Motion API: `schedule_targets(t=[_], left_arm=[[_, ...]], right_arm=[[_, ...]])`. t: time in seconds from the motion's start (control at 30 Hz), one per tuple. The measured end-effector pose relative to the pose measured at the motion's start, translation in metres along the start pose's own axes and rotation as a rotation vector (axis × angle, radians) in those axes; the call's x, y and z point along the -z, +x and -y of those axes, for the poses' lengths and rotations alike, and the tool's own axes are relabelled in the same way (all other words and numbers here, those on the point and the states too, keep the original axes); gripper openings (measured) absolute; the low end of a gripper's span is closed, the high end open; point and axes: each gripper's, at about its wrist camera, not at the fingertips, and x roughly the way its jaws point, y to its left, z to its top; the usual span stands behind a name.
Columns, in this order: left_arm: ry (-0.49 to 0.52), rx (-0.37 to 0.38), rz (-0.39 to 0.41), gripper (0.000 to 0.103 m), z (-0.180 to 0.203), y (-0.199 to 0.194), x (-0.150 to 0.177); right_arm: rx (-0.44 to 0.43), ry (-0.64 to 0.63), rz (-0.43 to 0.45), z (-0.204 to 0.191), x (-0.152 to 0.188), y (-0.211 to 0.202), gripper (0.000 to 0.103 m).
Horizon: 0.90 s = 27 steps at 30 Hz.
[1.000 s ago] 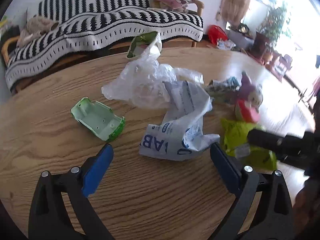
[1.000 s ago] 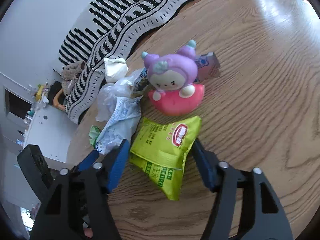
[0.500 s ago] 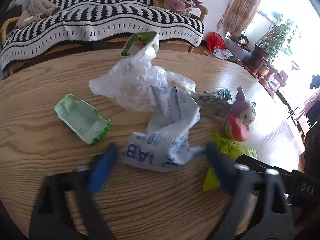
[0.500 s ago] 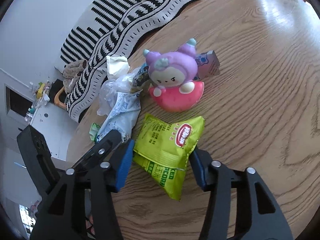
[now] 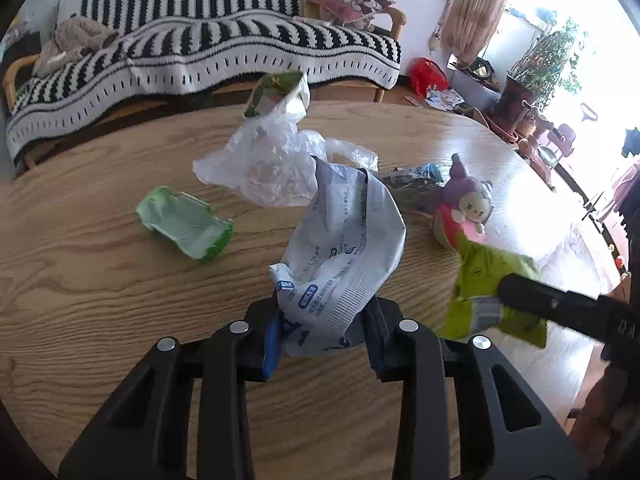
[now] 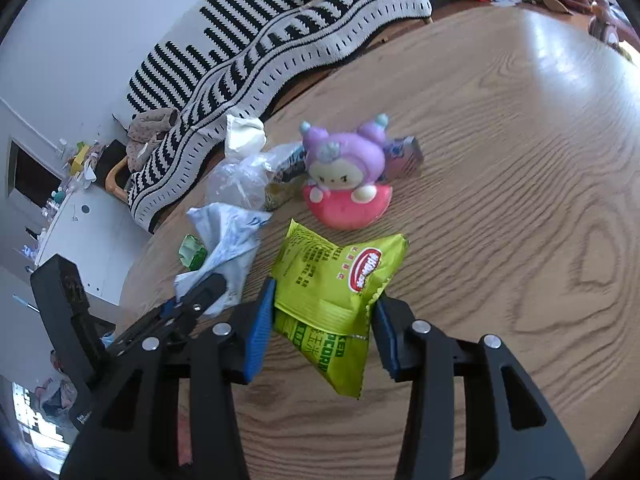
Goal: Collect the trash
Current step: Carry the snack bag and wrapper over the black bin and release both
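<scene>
Low in the left view, the left gripper (image 5: pixel 322 338) is closing on the crumpled white wrapper (image 5: pixel 344 252), pads pressing it. Lower centre of the right view, the right gripper (image 6: pixel 322 330) is closing on the green snack bag (image 6: pixel 336 292). Best squeeze both firmly before lifting off the table (image 6: pixel 520 200), steering clear of the toy (image 6: pixel 346 172).

On the table (image 5: pixel 100 288) I count one white wrapper (image 5: pixel 344 256), one clear bag (image 5: pixel 272 164), one green snack bag (image 6: pixel 336 284), one green tray (image 5: pixel 184 222), one torn carton (image 5: pixel 280 94), one dark wrapper (image 5: pixel 412 174) and one small purple packet (image 6: pixel 404 158). There is one doll (image 6: pixel 344 172). Two hand-held grippers are here: the left hand-held gripper (image 5: pixel 322 338) and the right hand-held gripper (image 6: pixel 320 330). One striped blanket (image 5: pixel 224 48) lies behind.
</scene>
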Motion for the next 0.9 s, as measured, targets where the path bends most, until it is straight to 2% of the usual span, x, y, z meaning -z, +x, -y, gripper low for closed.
schedule_targets(t=[0.13,0.27,0.43,0.57,0.67,0.9], left_arm=[[0.013,-0.027,0.033,0.033,0.002,-0.022,0.001],[0.025,-0.053,0.063,0.033,0.011,-0.044,0.003],[0.089,-0.022,0.099,0.033,0.054,-0.065,0.011],[0.167,0.042,0.12,0.033,0.111,-0.072,0.019],[0.224,0.124,0.11,0.033,0.165,-0.07,0.029],[0.372,0.321,0.028,0.033,0.315,-0.046,0.075]], right_arm=[[0.014,-0.02,0.04,0.007,-0.003,-0.029,0.045],[0.045,-0.023,0.101,0.029,-0.005,-0.075,0.045],[0.127,-0.027,0.183,0.073,-0.003,-0.136,0.045],[0.231,0.006,0.235,0.129,0.001,-0.188,0.045],[0.292,0.064,0.264,0.179,0.008,-0.226,0.045],[0.42,0.164,0.316,0.272,0.034,-0.298,0.045]])
